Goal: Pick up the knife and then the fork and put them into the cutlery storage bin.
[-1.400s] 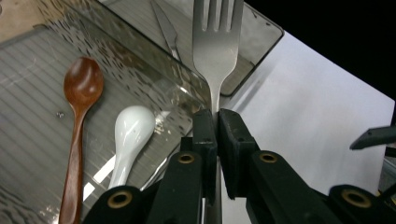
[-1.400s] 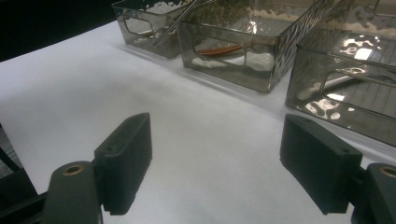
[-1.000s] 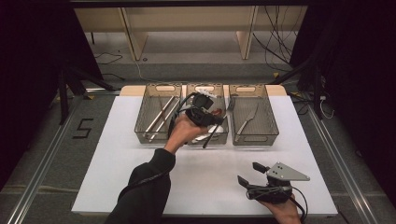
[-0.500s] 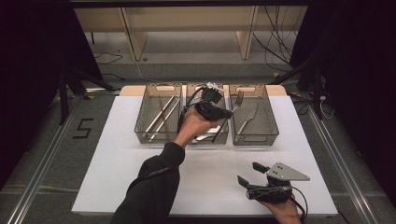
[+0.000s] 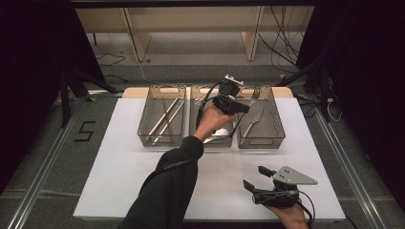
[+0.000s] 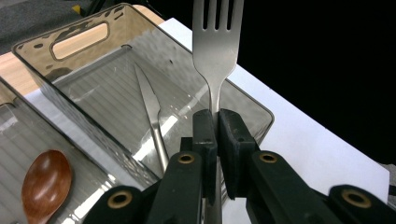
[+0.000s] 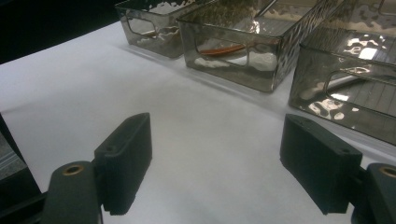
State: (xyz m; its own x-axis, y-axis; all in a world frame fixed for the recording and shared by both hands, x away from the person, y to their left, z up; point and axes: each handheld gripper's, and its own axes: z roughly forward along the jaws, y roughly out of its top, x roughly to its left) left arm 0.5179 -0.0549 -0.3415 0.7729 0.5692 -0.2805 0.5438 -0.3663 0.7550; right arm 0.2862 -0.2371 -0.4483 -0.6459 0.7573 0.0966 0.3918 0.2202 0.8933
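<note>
Left gripper (image 6: 215, 122) pinching a fork (image 6: 217, 42).
It is hanging over the right-hand bin (image 6: 60, 60); right gripper (image 7: 219, 163) is resting wide open, empty.

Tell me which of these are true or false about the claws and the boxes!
1. The left claw pinches a fork. True.
2. The right claw is holding a spoon. False: its jaws stand open with nothing between them, above the white table.
3. A knife lies in the right-hand bin. True.
4. The wooden spoon lies on the table outside the bins. False: it lies inside the middle bin.
</note>
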